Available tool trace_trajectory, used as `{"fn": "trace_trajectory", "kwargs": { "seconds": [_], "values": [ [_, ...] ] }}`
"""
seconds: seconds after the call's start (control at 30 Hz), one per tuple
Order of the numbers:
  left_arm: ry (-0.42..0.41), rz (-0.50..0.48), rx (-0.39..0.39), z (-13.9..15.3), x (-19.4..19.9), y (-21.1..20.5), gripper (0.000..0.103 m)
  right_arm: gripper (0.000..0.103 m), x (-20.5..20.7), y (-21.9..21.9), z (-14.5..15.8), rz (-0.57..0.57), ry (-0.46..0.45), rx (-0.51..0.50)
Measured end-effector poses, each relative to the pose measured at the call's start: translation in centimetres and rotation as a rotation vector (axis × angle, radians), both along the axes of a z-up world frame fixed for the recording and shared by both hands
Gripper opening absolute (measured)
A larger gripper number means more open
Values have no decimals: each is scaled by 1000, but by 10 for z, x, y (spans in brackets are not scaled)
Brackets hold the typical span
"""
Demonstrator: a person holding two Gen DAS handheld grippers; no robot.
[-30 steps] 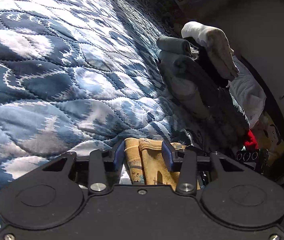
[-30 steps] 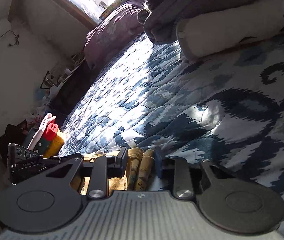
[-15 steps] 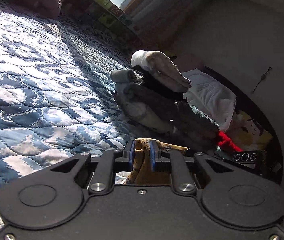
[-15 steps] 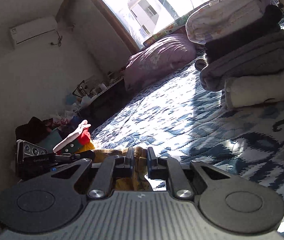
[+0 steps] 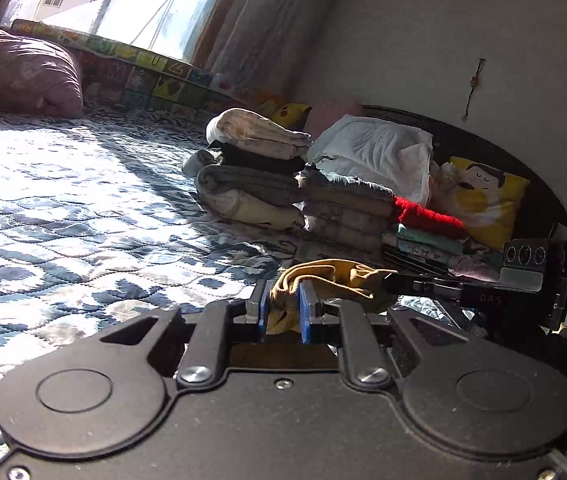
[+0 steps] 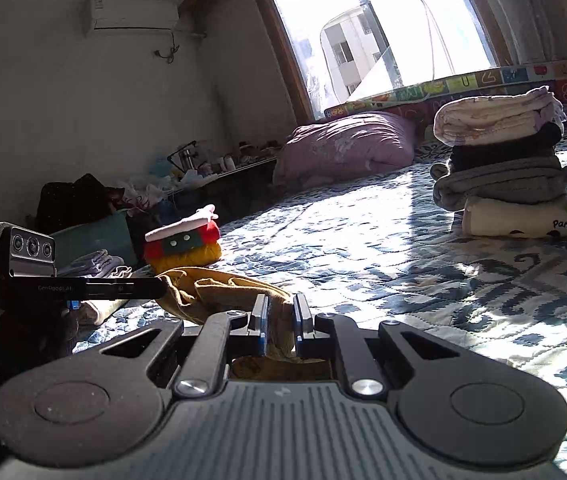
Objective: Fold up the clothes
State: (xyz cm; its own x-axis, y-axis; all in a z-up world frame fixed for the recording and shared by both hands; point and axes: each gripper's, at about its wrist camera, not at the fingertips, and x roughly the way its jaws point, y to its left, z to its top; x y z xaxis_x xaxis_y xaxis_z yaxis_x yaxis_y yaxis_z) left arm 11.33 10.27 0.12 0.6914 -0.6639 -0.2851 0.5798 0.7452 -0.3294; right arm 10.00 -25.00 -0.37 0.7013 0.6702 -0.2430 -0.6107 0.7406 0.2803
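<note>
yellow garment (image 5: 325,280) is held bunched above the quilt (image 5: 83,216), strung left-right between both grippers | left gripper (image 5: 283,312) is clamped narrow on one end | right gripper (image 6: 281,326) is pinched narrow on the other | long axis runs gripper to gripper, neither nearer | folded stack (image 6: 503,168) is seen far right.

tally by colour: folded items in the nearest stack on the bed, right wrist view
Cream or white: 2, the top piece and the bottom piece with printed lettering
Black: 1
Grey: 1
Total: 4
</note>
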Motion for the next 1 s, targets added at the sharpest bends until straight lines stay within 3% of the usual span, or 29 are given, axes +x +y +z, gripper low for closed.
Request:
{"fn": "trace_trajectory", "kwargs": {
  "seconds": [0.07,0.23,0.5,0.57,0.63,0.67,0.7,0.9,0.97,1.0],
  "values": [
    [1,7,11,-4,-16,-2,13,14,-18,7,-1,1,-26,-71],
    [-60,-4,138,-17,-54,-15,13,14,-56,20,-10,16,-61,-219],
    [-128,-81,413,-42,-80,-36,13,14,-85,44,-36,56,-85,-498],
    [-116,-156,517,-50,-85,-45,13,18,-93,52,-47,101,-60,-593],
    [-101,-242,615,-57,-92,-51,19,27,-106,58,-54,130,-80,-683],
    [-88,-268,628,-58,-94,-50,30,28,-111,56,-53,133,-77,-674],
    [-73,-288,608,-56,-97,-46,36,28,-115,53,-51,136,-73,-662],
    [-79,-96,241,-24,-79,-10,35,28,-90,28,-15,19,-40,-272],
    [-48,8,165,-21,-59,-13,33,28,-77,37,-14,-26,-63,-278],
    [-52,9,173,-20,-56,-16,33,29,-72,44,-17,-35,-76,-296]
  ]
}}
